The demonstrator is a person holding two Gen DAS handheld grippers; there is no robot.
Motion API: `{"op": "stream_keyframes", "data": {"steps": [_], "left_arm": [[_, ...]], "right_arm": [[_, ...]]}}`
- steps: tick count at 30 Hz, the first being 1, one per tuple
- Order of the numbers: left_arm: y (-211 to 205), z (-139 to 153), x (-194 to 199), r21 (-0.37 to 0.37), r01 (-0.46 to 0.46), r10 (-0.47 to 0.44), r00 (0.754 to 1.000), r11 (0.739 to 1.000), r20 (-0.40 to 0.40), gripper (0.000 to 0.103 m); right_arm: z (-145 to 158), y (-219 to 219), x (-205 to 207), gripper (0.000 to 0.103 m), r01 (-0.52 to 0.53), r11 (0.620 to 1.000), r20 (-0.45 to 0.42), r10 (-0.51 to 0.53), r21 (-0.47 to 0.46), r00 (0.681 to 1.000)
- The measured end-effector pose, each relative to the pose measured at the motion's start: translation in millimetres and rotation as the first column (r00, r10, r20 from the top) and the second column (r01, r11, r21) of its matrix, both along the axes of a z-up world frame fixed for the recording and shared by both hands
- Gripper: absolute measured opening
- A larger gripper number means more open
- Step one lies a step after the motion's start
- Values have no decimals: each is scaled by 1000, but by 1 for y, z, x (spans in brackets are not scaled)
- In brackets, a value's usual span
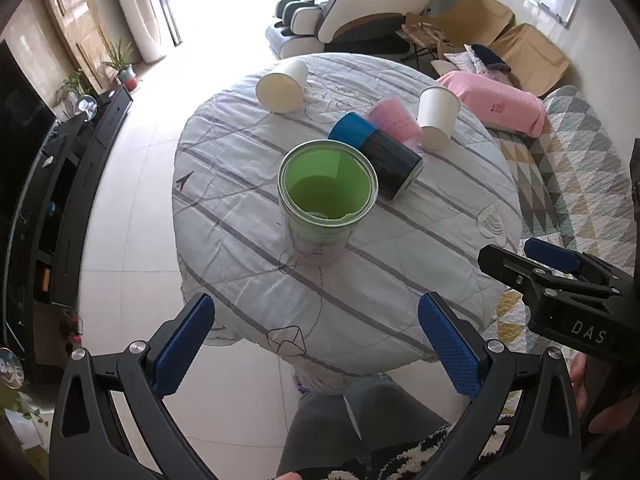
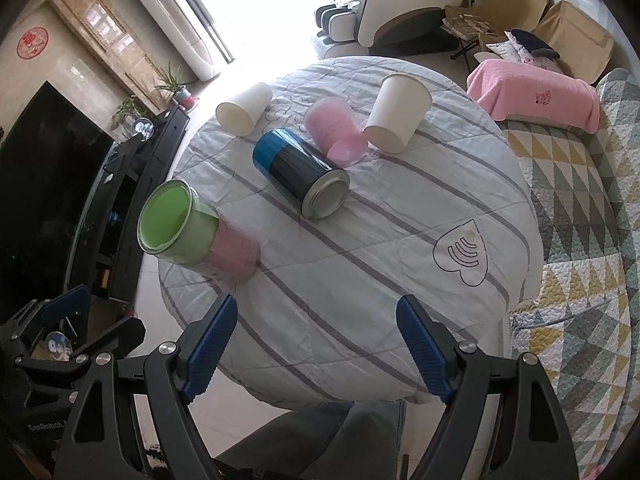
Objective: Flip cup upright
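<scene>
A green-lined cylindrical tin cup (image 1: 328,196) with a bright metal rim stood upright near the middle of the round table (image 1: 248,248), its open mouth facing up. In the right wrist view the same cup (image 2: 188,232) showed a pale green upper wall and a pink lower band. Just behind it lay a black cylindrical can with a blue end (image 1: 376,152) on its side, its silvery metal base turned toward the cameras. A translucent pink plastic cup (image 2: 336,132) lay tipped over against that can. One white paper cup (image 2: 400,114) stood upside down beside the pink one; another white paper cup (image 2: 244,110) lay on its side at the far left, mouth open to the view.

The table wore a wrinkled, pale quilted cloth with grey stripes and line drawings. Glossy pale tiles covered the floor. A white massage chair (image 1: 360,8) stood beyond, and a pink towel (image 2: 536,94) lay to the right.

The left gripper (image 1: 316,344) hung spread wide and empty over the near table edge, its blue fingers (image 1: 184,344) dimpled. The right gripper (image 2: 316,352) was likewise spread and empty.
</scene>
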State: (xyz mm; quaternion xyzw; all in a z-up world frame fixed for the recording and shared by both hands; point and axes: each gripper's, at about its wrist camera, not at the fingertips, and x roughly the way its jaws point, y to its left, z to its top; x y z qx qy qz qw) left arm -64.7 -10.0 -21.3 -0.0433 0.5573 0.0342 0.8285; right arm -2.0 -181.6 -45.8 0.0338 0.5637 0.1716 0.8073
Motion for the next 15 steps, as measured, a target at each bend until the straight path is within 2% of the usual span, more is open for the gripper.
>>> {"op": "stream_keyframes", "data": {"steps": [15], "left_arm": [[4,-3,2,4,-22,22,1000,1000,-6,103]], "right_arm": [[-1,1,-1,83,-5,1000,-10,5,3,1000]]}}
